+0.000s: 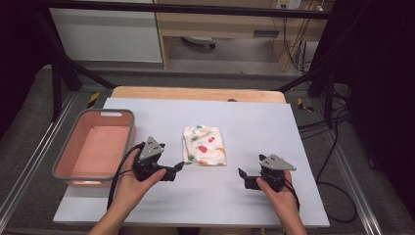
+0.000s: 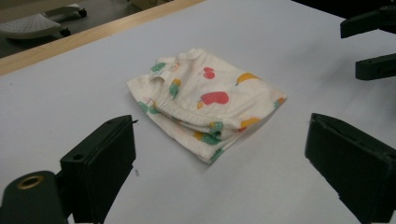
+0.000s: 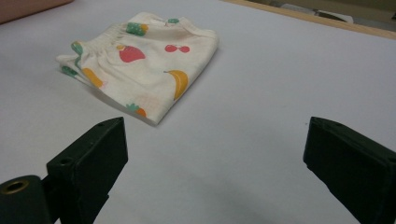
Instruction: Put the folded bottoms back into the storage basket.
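A folded cream garment with a fruit print (image 1: 204, 145) (image 2: 205, 100) (image 3: 144, 63) lies flat in the middle of the white table top (image 1: 254, 122). My left gripper (image 1: 179, 166) (image 2: 219, 172) rests just left of the garment's near corner, jaws wide open and empty, pointing at it. On the garment's other side my right gripper (image 1: 242, 175) (image 3: 215, 172) sits a short way off on the table, also open with nothing between its jaws. The right gripper's jaws appear at the top right of the left gripper view (image 2: 373, 44).
A pink basin with a grey rim (image 1: 128, 142) stands at the table's left edge, beside my left hand. A wooden edge (image 1: 195, 93) runs along the table's far side. Black frame bars and cables lie on the floor beyond and to the right.
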`<state>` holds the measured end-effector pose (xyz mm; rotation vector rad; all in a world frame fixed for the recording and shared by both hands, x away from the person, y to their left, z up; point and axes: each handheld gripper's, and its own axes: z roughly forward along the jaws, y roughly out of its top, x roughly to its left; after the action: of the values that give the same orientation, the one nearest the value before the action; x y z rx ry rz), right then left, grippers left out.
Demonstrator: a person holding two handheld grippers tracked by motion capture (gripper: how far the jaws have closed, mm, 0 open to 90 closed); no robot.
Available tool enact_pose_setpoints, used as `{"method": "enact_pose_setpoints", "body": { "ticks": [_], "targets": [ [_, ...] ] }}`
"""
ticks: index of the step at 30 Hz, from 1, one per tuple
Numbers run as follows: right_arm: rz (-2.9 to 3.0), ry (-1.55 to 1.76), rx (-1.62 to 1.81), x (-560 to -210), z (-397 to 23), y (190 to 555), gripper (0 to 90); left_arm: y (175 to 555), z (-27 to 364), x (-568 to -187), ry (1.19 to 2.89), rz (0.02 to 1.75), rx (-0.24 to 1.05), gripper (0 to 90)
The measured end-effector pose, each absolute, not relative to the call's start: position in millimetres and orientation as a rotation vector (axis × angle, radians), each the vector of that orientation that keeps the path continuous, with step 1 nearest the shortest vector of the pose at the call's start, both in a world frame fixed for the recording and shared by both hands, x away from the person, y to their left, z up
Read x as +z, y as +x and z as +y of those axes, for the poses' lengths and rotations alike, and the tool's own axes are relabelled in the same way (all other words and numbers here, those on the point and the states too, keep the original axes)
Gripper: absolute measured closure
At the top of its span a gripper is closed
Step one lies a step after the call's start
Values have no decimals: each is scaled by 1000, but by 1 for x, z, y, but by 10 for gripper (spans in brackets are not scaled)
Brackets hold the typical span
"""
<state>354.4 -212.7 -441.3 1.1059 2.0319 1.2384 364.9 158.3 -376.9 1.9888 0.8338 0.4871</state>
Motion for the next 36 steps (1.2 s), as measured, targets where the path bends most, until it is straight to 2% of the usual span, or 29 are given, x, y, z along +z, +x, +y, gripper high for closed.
{"method": "enact_pose_setpoints", "body": {
  "ticks": [13, 24, 36],
  "targets": [
    [2046, 1105, 1236, -443, -209, 356, 67, 377, 142, -390, 2036, 830, 491, 86],
    [2063, 1110, 1223, -444, -207, 355, 67, 400, 133, -424, 2126, 844, 467, 105],
    [2083, 1106, 1209, -446, -204, 353, 67, 406, 127, -438, 2172, 847, 467, 108]
  ]
}}
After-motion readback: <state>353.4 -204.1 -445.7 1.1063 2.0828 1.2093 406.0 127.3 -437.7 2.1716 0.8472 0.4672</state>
